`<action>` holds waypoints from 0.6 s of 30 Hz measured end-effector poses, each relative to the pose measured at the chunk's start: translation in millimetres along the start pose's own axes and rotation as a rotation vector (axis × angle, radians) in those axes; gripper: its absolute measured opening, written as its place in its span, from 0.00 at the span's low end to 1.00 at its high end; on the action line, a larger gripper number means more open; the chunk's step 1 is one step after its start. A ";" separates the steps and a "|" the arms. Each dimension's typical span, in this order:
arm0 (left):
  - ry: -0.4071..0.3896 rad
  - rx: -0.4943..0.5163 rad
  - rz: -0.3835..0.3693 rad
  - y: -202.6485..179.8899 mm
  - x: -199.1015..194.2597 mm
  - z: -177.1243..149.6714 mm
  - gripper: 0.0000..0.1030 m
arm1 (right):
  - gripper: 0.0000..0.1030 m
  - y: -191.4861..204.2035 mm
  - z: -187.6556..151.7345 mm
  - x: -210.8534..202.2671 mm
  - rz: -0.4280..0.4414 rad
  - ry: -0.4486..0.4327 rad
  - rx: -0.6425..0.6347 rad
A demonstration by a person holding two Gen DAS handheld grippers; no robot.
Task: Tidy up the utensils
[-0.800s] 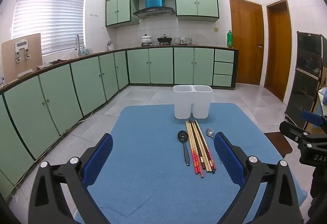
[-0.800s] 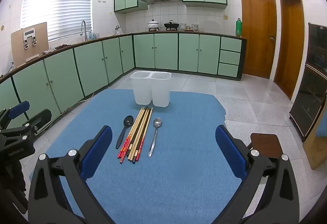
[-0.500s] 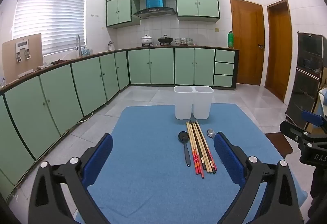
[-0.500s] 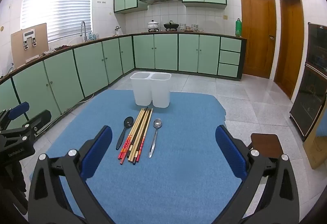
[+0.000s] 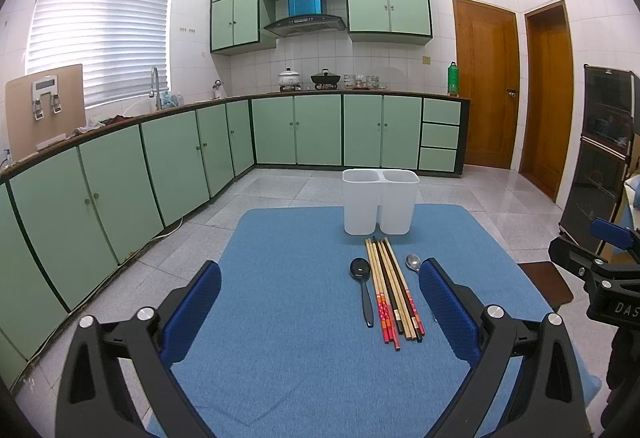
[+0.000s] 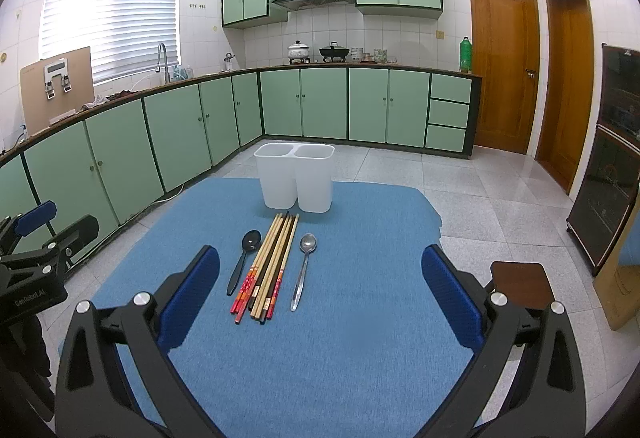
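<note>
A white two-compartment holder (image 5: 380, 206) (image 6: 295, 182) stands at the far side of the blue table (image 5: 288, 318) (image 6: 360, 318). In front of it lie a black spoon (image 5: 363, 290) (image 6: 244, 262), a bundle of chopsticks (image 5: 394, 290) (image 6: 270, 266) and a metal spoon (image 6: 305, 266), partly hidden behind my finger in the left wrist view (image 5: 413, 262). My left gripper (image 5: 320, 310) is open and empty, left of the utensils. My right gripper (image 6: 320, 306) is open and empty, just right of them.
Green kitchen cabinets (image 5: 160, 166) run along the left and far walls. A brown stool (image 6: 520, 284) stands by the table's right edge. Each gripper shows at the side of the other's view, the right one (image 5: 608, 278) and the left one (image 6: 36, 270).
Both views have crept slightly; the utensils and holder lie as before and both grippers stay open.
</note>
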State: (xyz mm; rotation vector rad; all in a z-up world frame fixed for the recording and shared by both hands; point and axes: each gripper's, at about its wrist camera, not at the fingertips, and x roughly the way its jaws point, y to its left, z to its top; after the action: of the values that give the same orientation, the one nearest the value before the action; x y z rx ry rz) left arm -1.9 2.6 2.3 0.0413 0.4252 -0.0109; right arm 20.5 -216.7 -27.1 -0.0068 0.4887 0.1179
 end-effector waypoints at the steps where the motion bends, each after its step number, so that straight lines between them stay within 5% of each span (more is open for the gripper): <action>1: 0.000 0.000 0.000 -0.1 0.0 0.0 0.94 | 0.95 -0.1 -0.1 -0.1 0.000 -0.001 0.001; 18: 0.003 -0.001 0.001 10.0 -3.2 6.7 0.94 | 0.95 1.3 2.6 1.0 0.001 -0.002 0.002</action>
State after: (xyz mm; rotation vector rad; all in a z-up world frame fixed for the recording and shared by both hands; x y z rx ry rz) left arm -1.8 12.3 10.2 0.0410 0.4287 -0.0094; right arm 22.5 -215.2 -25.2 -0.0048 0.4867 0.1181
